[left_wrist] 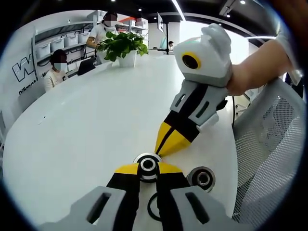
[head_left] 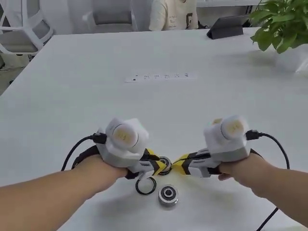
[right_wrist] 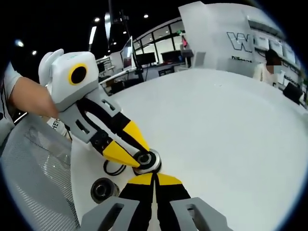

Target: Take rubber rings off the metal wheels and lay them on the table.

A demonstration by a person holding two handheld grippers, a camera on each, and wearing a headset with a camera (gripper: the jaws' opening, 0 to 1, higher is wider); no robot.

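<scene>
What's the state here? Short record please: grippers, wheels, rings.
left gripper: shut on one wheel, a jaw on each side
held wheel: between the two grippers, just above the table
right gripper: jaws together, tips at the held wheel's rim
loose wheel: flat on the table, nearer the person
rubber ring: off, lying on the table beside the loose wheel
ring on held wheel: cannot tell
</scene>
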